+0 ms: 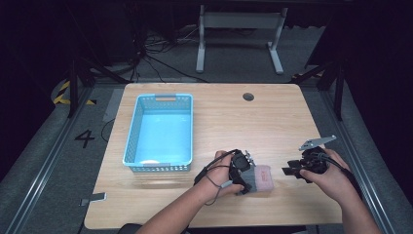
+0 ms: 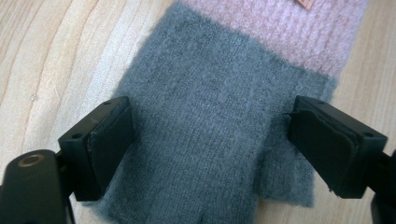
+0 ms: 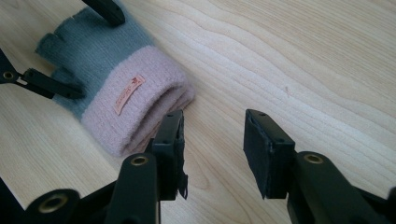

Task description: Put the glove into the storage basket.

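The left gripper (image 2: pixel 210 149) has its jaws wide apart, one on each side of the grey part of a glove (image 2: pixel 210 116), not squeezing it. The right gripper (image 3: pixel 212 149) is open too, holding nothing, just beside the glove's pink cuff (image 3: pixel 135 112). The glove lies low in the high view, right of a blue basket (image 1: pixel 131 131) on the wooden table (image 1: pixel 253 122).

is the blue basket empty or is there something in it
Nearly empty: the blue basket shows bare floor, apart from a small pale thing by its near wall that is too small to identify.
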`<state>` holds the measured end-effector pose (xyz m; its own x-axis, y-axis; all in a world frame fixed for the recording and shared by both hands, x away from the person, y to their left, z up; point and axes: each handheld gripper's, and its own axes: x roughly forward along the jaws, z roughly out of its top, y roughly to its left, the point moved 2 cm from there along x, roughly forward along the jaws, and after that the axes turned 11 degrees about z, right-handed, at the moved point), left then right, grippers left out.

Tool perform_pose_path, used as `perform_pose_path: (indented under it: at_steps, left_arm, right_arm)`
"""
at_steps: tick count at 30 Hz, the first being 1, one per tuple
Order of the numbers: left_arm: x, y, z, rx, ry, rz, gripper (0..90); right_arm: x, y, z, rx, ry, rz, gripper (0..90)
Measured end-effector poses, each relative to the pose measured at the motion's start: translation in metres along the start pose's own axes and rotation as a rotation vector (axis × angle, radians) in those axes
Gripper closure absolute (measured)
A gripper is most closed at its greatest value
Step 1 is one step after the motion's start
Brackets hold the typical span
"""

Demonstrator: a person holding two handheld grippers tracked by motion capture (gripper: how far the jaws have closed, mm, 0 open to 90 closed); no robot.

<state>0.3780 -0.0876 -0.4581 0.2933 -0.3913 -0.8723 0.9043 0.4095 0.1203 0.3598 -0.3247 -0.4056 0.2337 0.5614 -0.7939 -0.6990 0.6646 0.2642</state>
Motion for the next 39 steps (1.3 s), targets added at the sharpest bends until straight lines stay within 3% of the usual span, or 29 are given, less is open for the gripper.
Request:
perform_pose_path:
  at_steps: [12,17,25,29,33,36,37,39]
  left_arm:
    - [0.0011,-0.0027,0.0018,0.000,0.025,0.017,15.6]
    - [0.0008,-0.0041,0.0032,0.020,0.041,0.022,17.1]
    - [0.0008,-0.0042,0.0036,0.008,0.041,0.025,19.7]
    - [-0.0023,-0.0035,0.0062,0.008,0.057,0.023,35.8]
    - [-0.0035,-0.0033,0.0085,0.015,0.069,0.020,45.4]
    - [-0.0043,-0.0017,0.0079,0.000,0.055,0.014,57.2]
    - [-0.0044,0.0002,0.0070,-0.022,0.047,0.011,59.4]
    - [-0.0043,0.0022,0.0065,-0.022,0.036,0.009,62.2]
  right_arm:
    - [0.0000,-0.0005,0.0001,-0.006,-0.014,0.009,58.0]
    - [-0.0008,-0.0003,0.0004,-0.012,-0.024,0.007,58.0]
    - [0.0012,-0.0002,0.0009,-0.011,-0.020,0.013,58.0]
    - [0.0019,0.0000,0.0012,-0.012,-0.019,0.014,58.0]
    - [0.0021,-0.0002,0.0010,-0.013,-0.019,0.014,58.0]
    - [0.0019,-0.0005,0.0008,-0.012,-0.021,0.012,57.9]
    - [0.0016,-0.0011,0.0006,-0.009,-0.021,0.013,57.9]
    - [0.0016,-0.0017,0.0005,-0.010,-0.022,0.012,58.0]
